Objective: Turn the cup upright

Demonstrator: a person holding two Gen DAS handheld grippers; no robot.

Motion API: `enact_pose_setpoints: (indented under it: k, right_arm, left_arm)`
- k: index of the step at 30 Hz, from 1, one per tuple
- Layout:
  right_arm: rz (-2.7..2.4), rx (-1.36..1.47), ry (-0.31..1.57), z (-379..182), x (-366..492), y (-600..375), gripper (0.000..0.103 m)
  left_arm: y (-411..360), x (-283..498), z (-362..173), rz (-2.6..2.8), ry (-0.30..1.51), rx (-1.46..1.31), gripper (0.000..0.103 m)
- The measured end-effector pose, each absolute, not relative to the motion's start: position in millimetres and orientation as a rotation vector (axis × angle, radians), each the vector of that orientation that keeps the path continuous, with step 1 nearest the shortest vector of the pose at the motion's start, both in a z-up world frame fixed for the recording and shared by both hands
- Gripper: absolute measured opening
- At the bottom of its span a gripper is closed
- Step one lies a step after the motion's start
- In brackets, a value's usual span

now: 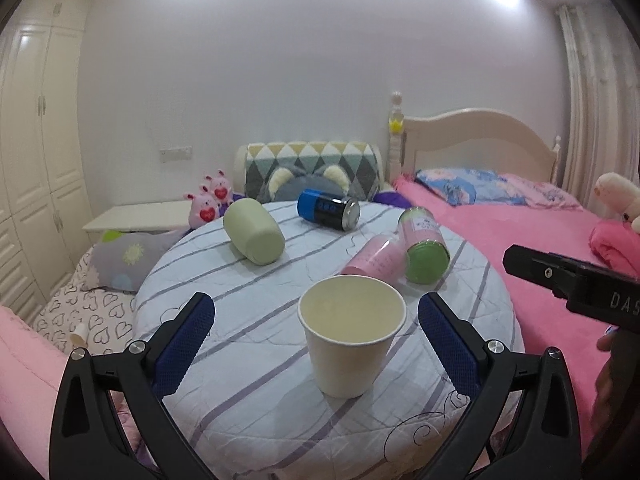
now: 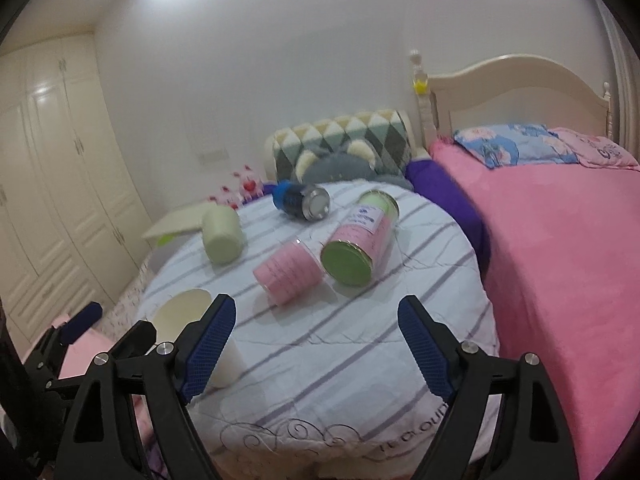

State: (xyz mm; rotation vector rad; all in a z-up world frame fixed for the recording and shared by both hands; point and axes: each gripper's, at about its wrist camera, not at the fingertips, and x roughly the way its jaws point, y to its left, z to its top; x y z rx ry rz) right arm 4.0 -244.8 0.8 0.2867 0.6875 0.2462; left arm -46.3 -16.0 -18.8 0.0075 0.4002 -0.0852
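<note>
Carrying surface: round table under a white quilted cloth with grey-violet stripes (image 1: 248,380), standing beside a bed with a pink cover (image 1: 500,236).

Task object: cream paper cup (image 1: 352,336), upright, mouth up, near the front edge of the table; its visible interior shows nothing inside. In the right wrist view the same cup (image 2: 182,316) sits at the front-left edge, partly hidden behind a finger.

Other containers: pale green cylindrical cup (image 1: 254,232) lying on its side toward the rear-left edge; blue and black metal can (image 1: 328,209) lying on its side at the rear edge; pink ribbed plastic cup (image 1: 374,259) on its side near the table's centre, touching a pink-labelled jar with a green lid (image 1: 424,245), also on its side, lid toward the cameras. Contents of these cannot be told.

Left gripper (image 1: 316,344): jaws spread wide, blue pads on either side of the paper cup, clear gaps on both sides, nothing held.

Right gripper (image 2: 316,344): jaws spread wide above the front part of the cloth, nothing between the pads; whether its left pad touches the paper cup cannot be told. In the left wrist view its black body (image 1: 576,280) shows over the bed at the right.
</note>
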Motion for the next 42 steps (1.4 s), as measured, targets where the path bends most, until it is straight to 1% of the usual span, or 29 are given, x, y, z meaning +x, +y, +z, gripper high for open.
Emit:
enact_pose_setpoints:
  k: [6, 13, 15, 16, 17, 20, 26, 32, 42]
  right_arm:
    - [0.243, 0.265, 0.584, -12.7, -18.2, -236.2, 0.087]
    - [0.166, 0.197, 0.398, -24.2, -57.5, -227.0, 0.087]
    - [0.156, 0.202, 0.37, -27.1, -65.0, -226.0, 0.089]
    - [0.151, 0.2, 0.362, -26.7, -66.8, -225.0, 0.094]
    - [0.137, 0.188, 0.336, -27.5, -71.3, -223.4, 0.103]
    - [0.119, 0.144, 0.269, -24.9, -82.4, -218.2, 0.103]
    - [0.099, 0.078, 0.194, -12.6, -91.2, -210.1, 0.103]
    - [0.094, 0.06, 0.152, -2.3, -100.0, -210.2, 0.103]
    - [0.099, 0.074, 0.137, -1.3, -99.7, -213.5, 0.103]
  left_arm:
    - [-7.8, -57.5, -36.2, -0.11, 0.339, -0.033, 0.103]
    - [-5.1, -73.4, -55.9, -0.102, 0.259, -0.02, 0.103]
    - [-5.0, -78.4, -59.2, -0.098, 0.228, -0.013, 0.103]
    - [-5.6, -80.9, -60.2, -0.092, 0.212, -0.011, 0.103]
    - [-6.3, -83.0, -60.5, -0.085, 0.202, -0.01, 0.103]
    - [-9.2, -86.3, -60.7, -0.088, 0.191, -0.007, 0.103]
    - [-14.7, -90.0, -55.9, -0.074, 0.174, 0.005, 0.103]
    - [-18.0, -94.9, -45.5, -0.08, 0.158, 0.008, 0.103]
    - [-24.8, -97.5, -39.7, -0.049, 0.136, 0.033, 0.103]
